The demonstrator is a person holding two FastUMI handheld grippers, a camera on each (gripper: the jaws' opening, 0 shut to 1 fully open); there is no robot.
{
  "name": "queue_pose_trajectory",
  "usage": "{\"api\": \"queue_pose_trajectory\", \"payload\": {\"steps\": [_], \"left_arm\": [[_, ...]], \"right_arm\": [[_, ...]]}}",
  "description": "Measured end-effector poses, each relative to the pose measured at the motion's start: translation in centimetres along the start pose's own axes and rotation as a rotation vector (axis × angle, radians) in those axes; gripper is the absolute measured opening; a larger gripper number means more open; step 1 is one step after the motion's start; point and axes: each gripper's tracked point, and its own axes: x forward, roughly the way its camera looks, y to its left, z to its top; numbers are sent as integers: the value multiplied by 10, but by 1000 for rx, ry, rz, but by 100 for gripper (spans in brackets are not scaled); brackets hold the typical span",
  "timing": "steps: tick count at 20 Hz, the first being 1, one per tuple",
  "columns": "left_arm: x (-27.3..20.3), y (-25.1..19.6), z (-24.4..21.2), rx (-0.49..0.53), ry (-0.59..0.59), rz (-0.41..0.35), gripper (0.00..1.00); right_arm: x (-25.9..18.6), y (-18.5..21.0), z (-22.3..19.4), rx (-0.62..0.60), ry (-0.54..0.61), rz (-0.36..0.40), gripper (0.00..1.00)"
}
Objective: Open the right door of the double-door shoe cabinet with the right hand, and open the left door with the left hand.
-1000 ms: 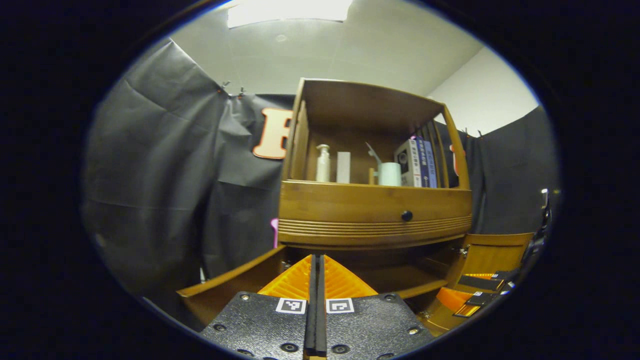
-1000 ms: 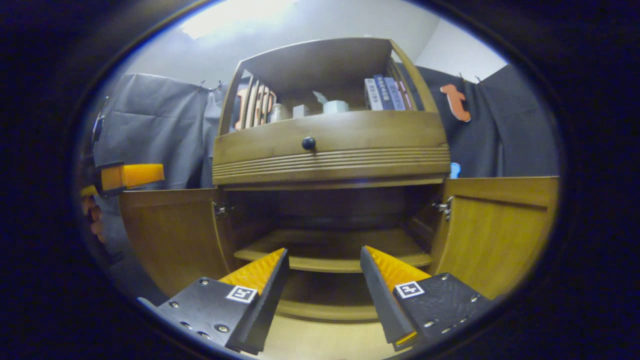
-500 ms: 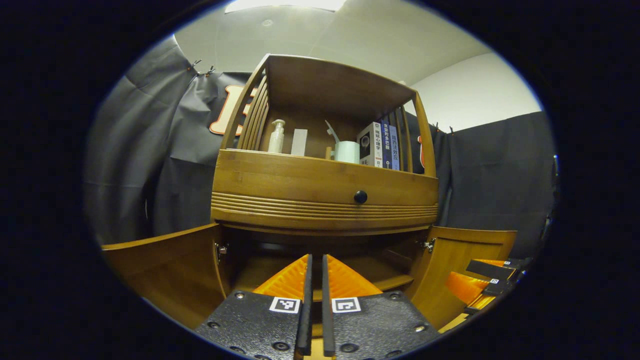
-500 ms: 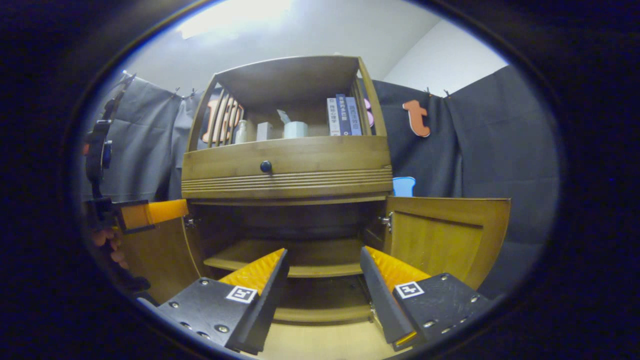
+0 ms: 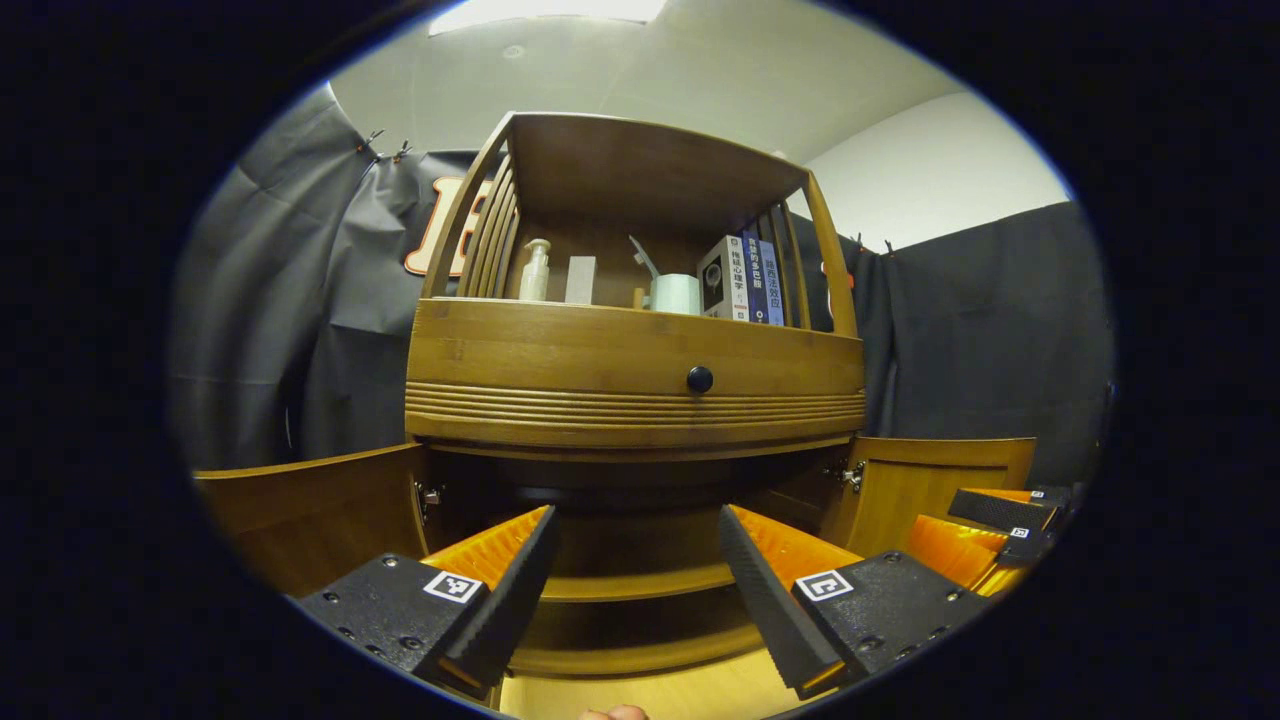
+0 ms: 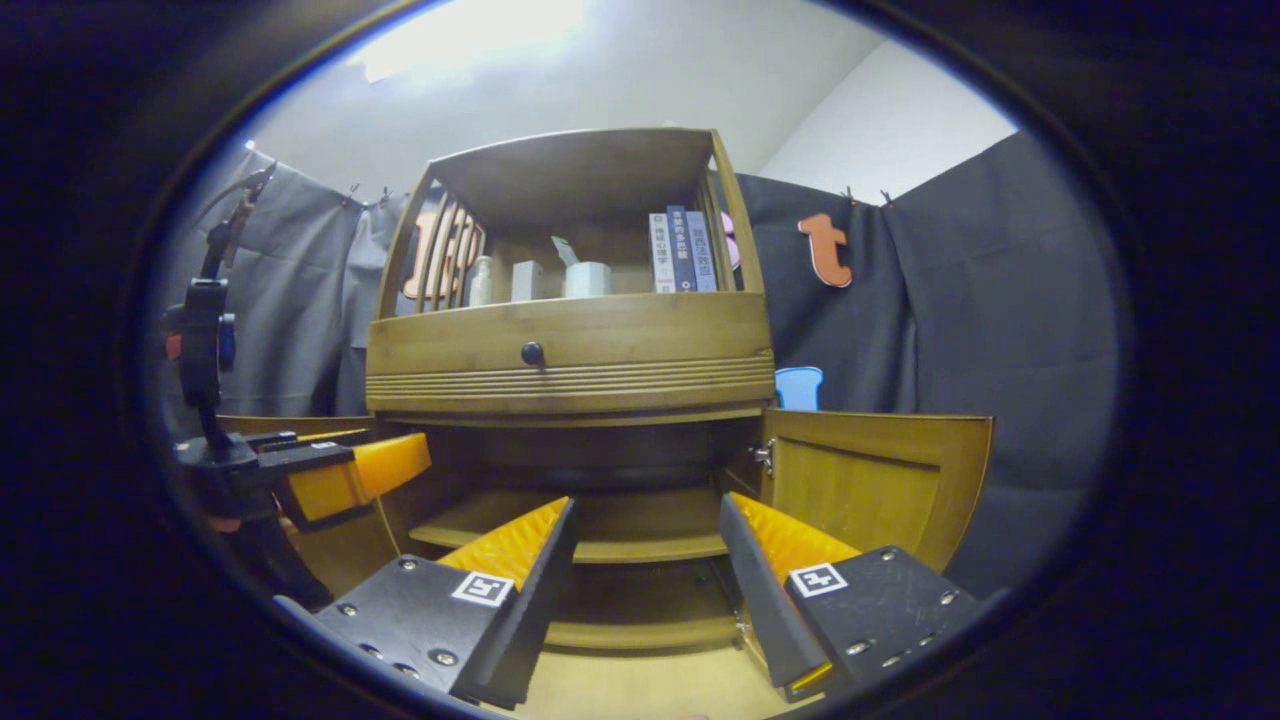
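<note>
Ahead of both spread tools [image 5: 635, 590] [image 6: 648, 590], shoe cabinet [image 6: 570, 350], doors wide.

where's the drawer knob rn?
The knob sits on the drawer front, right of centre in the left gripper view, below the books and above the open doors.

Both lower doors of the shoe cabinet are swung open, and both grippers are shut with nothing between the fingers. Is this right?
One detail is wrong: the grippers are open, not shut. The left gripper in the left gripper view and the right gripper in the right gripper view have fingers spread apart, holding nothing. The left door and right door are indeed open.
</note>
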Motion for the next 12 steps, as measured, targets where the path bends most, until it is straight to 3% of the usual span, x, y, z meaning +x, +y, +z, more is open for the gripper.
{"api": "queue_pose_trajectory", "payload": {"steps": [3,5,12], "left_arm": [[-1,6,-3,-2,11,10,98],[-2,10,-6,-10,14,18,98],[-6,21,-8,-23,15,19,98]], "right_arm": [[-1,7,4,-15,-9,13,78],[-1,13,10,-26,-20,24,97],[-5,23,18,-47,-29,22,97]]}}
